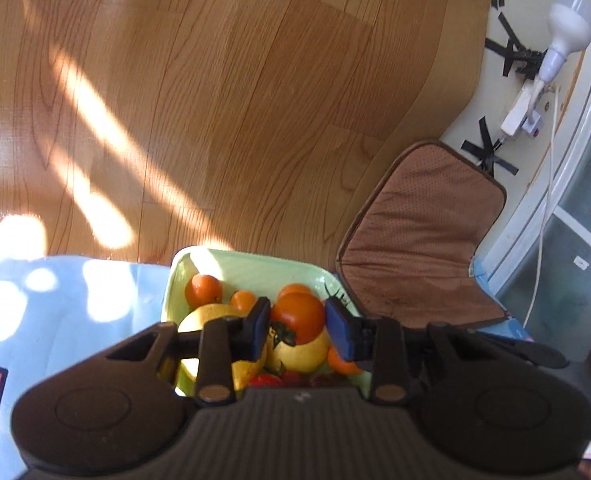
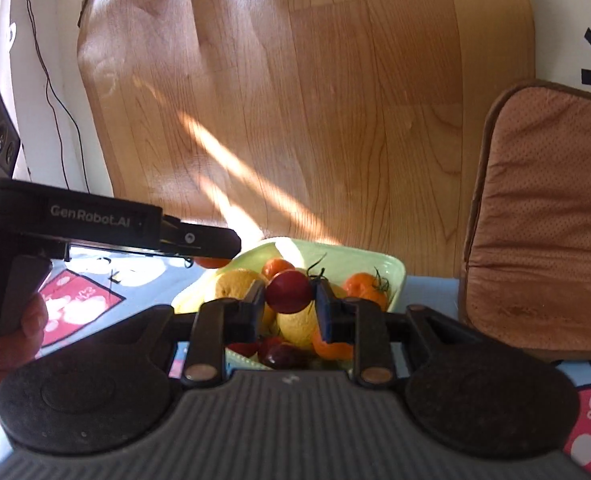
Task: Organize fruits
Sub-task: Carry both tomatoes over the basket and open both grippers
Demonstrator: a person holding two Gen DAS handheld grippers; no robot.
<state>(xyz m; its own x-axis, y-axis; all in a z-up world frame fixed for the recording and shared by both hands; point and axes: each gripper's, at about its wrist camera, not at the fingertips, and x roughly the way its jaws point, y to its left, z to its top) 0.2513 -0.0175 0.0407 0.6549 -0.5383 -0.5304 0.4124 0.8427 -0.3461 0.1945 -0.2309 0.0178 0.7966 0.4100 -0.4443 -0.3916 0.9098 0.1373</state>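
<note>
Both claws pinch fruit above the pale green tray (image 1: pixel 183 276). Left gripper (image 1: pixel 297 326) clamps an orange persimmon-like fruit (image 1: pixel 298 316) between its blue pads, held over the tray's heap of yellow citrus (image 1: pixel 301 354) and small oranges (image 1: pixel 203 290). Right gripper (image 2: pixel 289 300) squeezes a dark red plum-like fruit (image 2: pixel 288 292), also over the tray, with more red fruit (image 2: pixel 283 356) at the tray's near edge. Beside the tray, to its right, a brown cushion (image 2: pixel 535 220) lies on the wooden floor (image 1: pixel 215 100).
</note>
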